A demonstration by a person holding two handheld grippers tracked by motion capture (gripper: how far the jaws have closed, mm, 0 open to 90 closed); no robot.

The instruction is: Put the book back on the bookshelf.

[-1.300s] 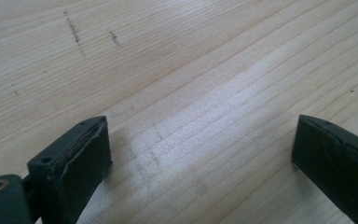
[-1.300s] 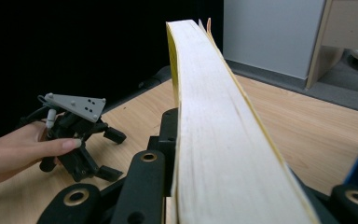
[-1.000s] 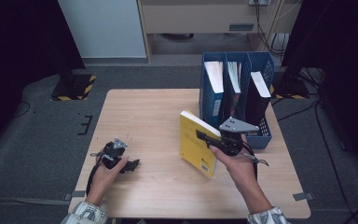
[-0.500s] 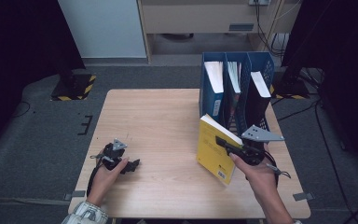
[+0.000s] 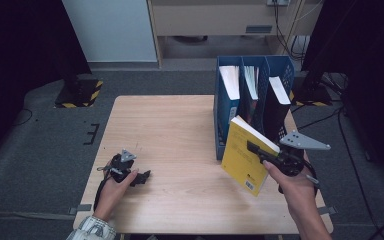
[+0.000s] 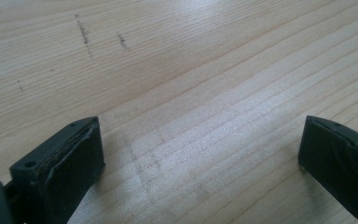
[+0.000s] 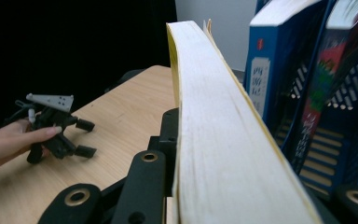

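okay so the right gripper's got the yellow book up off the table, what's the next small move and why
Probably carry the yellow paperback book back toward the blue plastic file rack and line it up over a slot. The right gripper is clamped on it in mid-air beside the rack, whose three slots each already hold books.

In the right gripper view, the yellow book (image 7: pixel 223 140) ran off the bottom edge, and its thick page block hid the far jaw of the right hand-held gripper (image 7: pixel 177 140), so the grip showed from one side alone. The print on the spines in the blue file rack (image 7: pixel 279 84) was too small and soft to read. In the high view, the label at the book's lower corner (image 5: pixel 249 184) was too small to read, and the book covered the near end of the rack's leftmost compartment. The left hand-held gripper (image 6: pixel 200 154) had both jaws cut off by the picture's bottom edge in its own view. The person's forearms left the high view at the bottom.
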